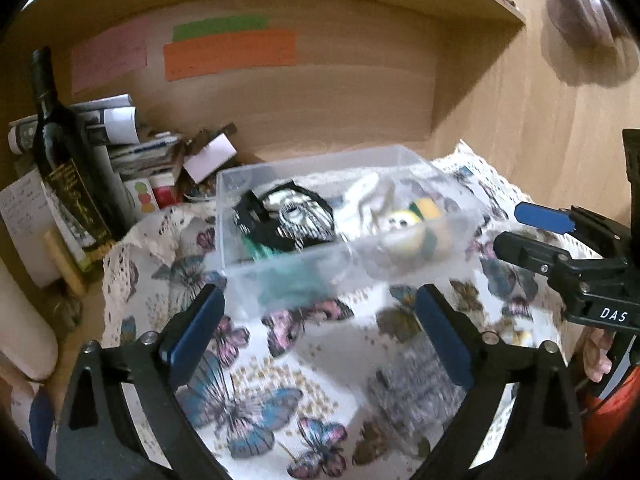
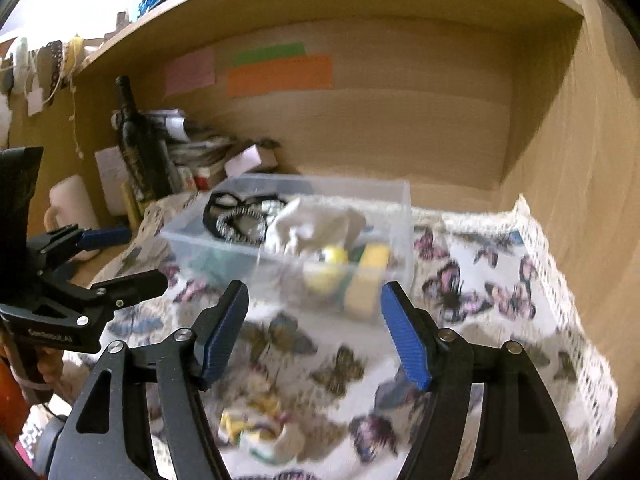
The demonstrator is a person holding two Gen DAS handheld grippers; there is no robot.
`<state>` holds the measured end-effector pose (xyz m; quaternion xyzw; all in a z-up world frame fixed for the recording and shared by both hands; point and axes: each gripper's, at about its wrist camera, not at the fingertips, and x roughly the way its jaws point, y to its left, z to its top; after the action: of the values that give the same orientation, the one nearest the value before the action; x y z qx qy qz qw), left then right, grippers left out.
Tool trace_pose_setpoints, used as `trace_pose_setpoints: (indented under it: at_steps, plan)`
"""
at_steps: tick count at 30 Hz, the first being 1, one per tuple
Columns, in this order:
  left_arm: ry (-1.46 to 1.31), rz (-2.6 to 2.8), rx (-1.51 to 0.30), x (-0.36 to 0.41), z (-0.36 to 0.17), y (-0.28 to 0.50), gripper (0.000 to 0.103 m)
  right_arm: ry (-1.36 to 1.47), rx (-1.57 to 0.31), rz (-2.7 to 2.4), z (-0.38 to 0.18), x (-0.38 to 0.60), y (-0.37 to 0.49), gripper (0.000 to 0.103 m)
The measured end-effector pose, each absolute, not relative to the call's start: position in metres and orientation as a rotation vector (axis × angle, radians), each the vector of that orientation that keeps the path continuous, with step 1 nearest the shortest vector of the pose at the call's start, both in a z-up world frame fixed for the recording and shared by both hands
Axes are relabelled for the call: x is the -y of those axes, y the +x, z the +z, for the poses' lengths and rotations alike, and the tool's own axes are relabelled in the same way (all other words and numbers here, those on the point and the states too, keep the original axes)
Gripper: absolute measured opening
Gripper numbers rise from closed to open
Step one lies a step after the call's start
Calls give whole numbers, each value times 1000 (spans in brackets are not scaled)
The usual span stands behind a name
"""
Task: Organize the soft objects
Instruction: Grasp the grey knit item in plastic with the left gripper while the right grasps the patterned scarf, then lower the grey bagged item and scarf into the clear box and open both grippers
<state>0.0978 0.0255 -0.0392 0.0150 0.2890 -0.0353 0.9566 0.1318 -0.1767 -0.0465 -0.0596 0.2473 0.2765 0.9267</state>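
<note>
A clear plastic box (image 1: 280,272) (image 2: 400,208) stands on the butterfly-print cloth (image 1: 312,364) (image 2: 480,292). In it lie a black-and-white fabric piece (image 1: 292,216) (image 2: 240,216), a white cloth (image 2: 316,224), a yellow-and-white soft toy (image 1: 404,228) (image 2: 328,264) and a yellow-green sponge (image 2: 368,276). My left gripper (image 1: 320,308) is open and empty, just in front of the box. My right gripper (image 2: 314,300) is open and empty, also in front of the box; it shows in the left wrist view (image 1: 520,232) at the right. A small yellow-and-white soft thing (image 2: 260,432) lies on the cloth below the right gripper.
A dark wine bottle (image 1: 64,160) (image 2: 136,140), stacked papers and small boxes (image 1: 132,140) fill the back left corner. The wooden shelf walls (image 2: 580,160) close in the back and right. A white mug (image 2: 72,208) stands at the left.
</note>
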Motion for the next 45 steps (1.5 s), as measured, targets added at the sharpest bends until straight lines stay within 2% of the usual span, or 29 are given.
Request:
trace_pose_setpoints:
  at_steps: [15,22,23,25,27,28,30,34,41,45]
  plan:
    - [87,-138,-706,13,-93,79,100,-112,-666,585,-97,186,112,66]
    - [7,-184,-754,10,-105,82,100,-164,-692,572,-110,180,104,65]
    - [-13,-186,-755,8,-105,82,96,-164,-694,575,-111,180,104,64]
    - [-31,-208,-759,7,-105,83,84,-159,-708,596,-113,179,105,51]
    - [-39,-254,-768,9,-104,83,64,-162,-718,616,-114,176,105,41]
    - [-38,-269,-769,10,-104,83,60,-165,-717,625,-114,175,104,34]
    - [-28,-297,-764,14,-102,81,45,-174,-713,646,-114,172,102,26]
    - [5,-292,-730,20,-97,76,35,-182,-693,645,-113,168,100,16]
    - [-38,-252,-703,3,-85,78,22,-142,-629,594,-95,179,107,15]
    - [-54,-222,-667,-8,-73,77,22,-131,-579,568,-81,185,110,15]
